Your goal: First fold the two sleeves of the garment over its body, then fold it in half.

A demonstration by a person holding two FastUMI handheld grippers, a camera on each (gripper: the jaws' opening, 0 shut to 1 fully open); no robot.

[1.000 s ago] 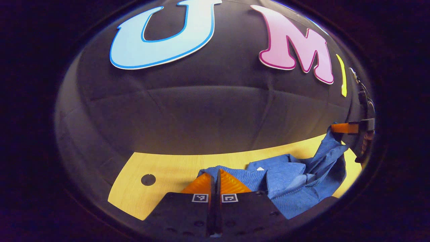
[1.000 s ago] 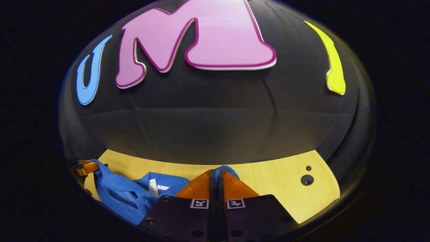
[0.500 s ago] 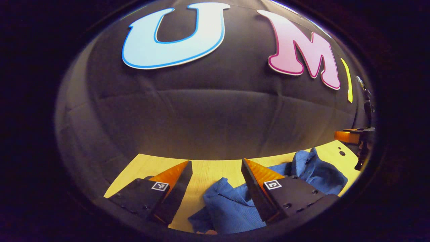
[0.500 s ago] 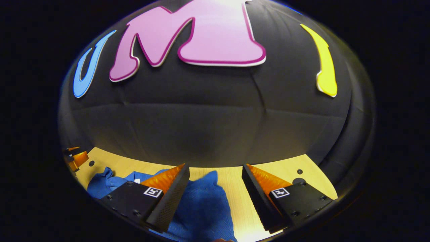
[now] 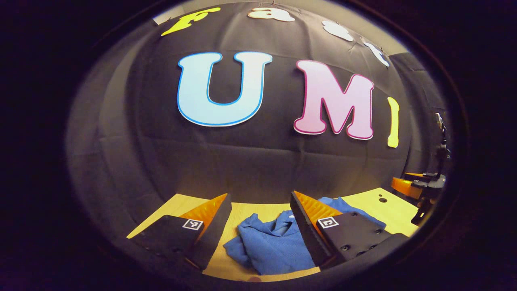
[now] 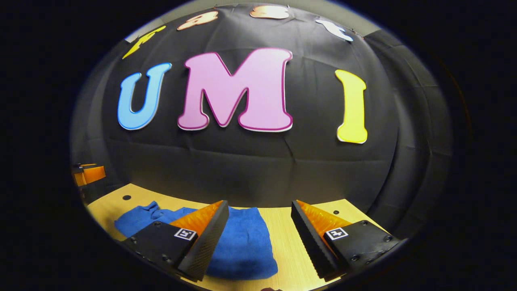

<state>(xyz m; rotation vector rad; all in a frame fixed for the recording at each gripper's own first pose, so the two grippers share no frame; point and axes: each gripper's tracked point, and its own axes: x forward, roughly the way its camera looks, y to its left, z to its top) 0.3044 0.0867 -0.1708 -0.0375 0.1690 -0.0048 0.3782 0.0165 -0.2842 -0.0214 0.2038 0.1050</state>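
A blue garment (image 5: 270,242) lies bunched on the wooden table (image 5: 250,209), folded over itself with loose ridges. My left gripper (image 5: 260,198) is open above its near edge, with nothing between its fingers. In the right gripper view the same blue garment (image 6: 241,242) spreads flat to the left and under the left finger. My right gripper (image 6: 259,204) is open too, holding nothing. The right gripper (image 5: 418,186) also shows at the far right of the left gripper view, and the left gripper (image 6: 89,174) at the far left of the right gripper view.
The wooden table (image 6: 291,242) ends at the black cloth wall close behind the garment. Small round holes (image 5: 381,199) mark the tabletop toward the right, and another hole (image 6: 126,197) lies to the left.
Both grippers were shut on the garment a second ago, then opened and let it drop. Since then both have drawn back and tilted up, and the garment has settled on the table.
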